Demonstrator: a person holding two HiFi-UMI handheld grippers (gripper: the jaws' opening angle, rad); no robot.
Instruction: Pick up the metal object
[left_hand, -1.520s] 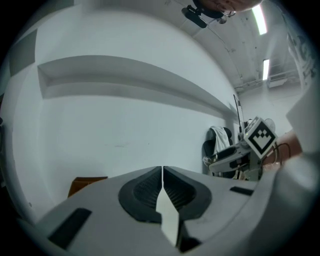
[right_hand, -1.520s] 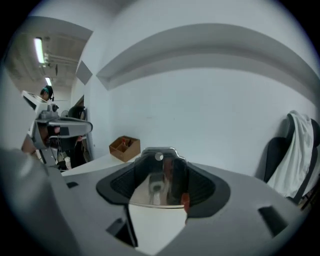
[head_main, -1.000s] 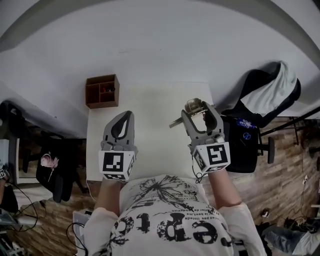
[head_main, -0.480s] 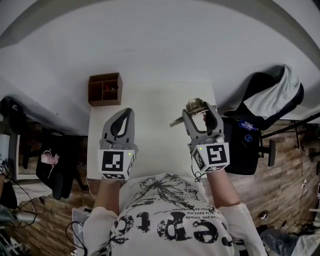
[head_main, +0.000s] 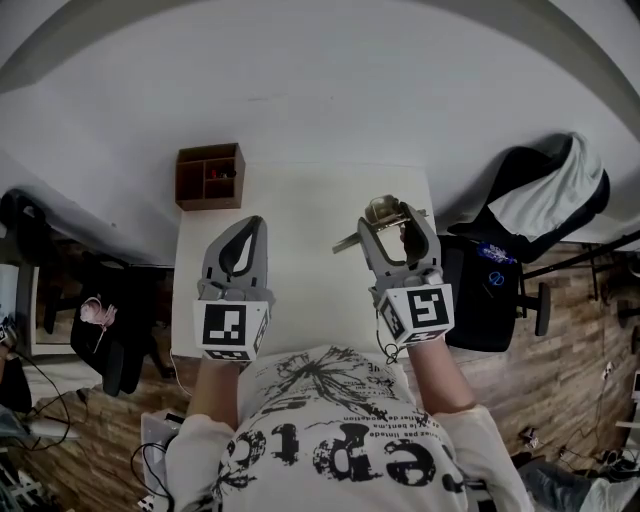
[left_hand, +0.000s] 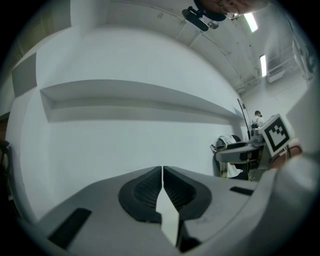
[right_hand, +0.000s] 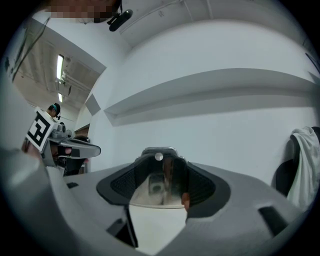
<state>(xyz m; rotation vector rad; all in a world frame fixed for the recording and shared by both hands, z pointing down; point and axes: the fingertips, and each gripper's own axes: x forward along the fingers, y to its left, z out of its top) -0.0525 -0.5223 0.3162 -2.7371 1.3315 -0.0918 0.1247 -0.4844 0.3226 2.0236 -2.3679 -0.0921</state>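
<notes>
1. The head view is evenly and softly lit. The white table (head_main: 300, 225) reads bright, and the floor beyond its left and right edges stays dim.
2. Shadows on the table are faint and diffuse.
3. Fisheye distortion bends straight lines, and all three views darken to black at the corners.
4. Ceiling light strips (left_hand: 251, 21) glare, nearly blown out, in both gripper views.
5. The metal object (right_hand: 157, 185) shows mirror-like reflections, and the nearest surfaces look soft.
</notes>
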